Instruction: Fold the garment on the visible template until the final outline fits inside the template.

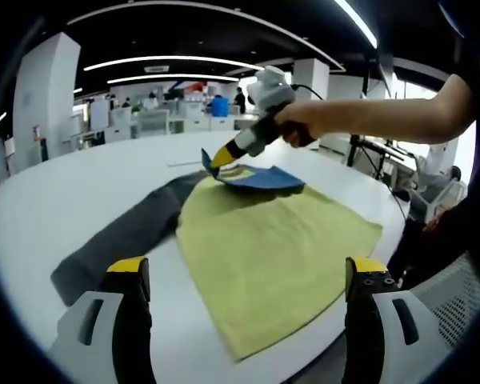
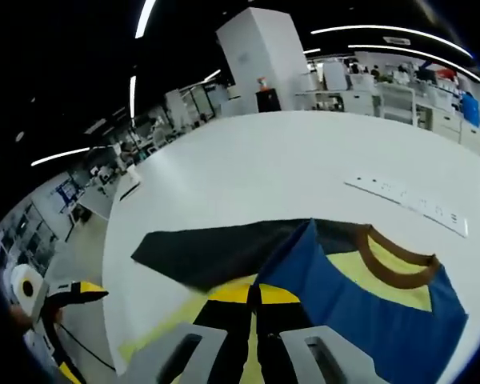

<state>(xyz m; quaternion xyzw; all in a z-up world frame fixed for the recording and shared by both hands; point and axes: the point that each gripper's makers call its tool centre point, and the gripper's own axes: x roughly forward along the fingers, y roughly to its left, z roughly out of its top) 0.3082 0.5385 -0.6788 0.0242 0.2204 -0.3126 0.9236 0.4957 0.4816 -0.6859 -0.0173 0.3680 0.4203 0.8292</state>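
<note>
R gripper [image 2: 252, 308]: jaws pinched on garment [image 1: 264, 240] blue edge (by collar).
L gripper [image 1: 244, 276]: jaws spread, over table [image 1: 64, 200].
Writing: none legible.

The white strip's [image 2: 408, 204] marks seem too small to read.

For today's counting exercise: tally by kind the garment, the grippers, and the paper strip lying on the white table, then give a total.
Garment (yellow, blue and dark grey): 1
Grippers: 2, left gripper and right gripper
Paper strip: 1
Total: 4
</note>
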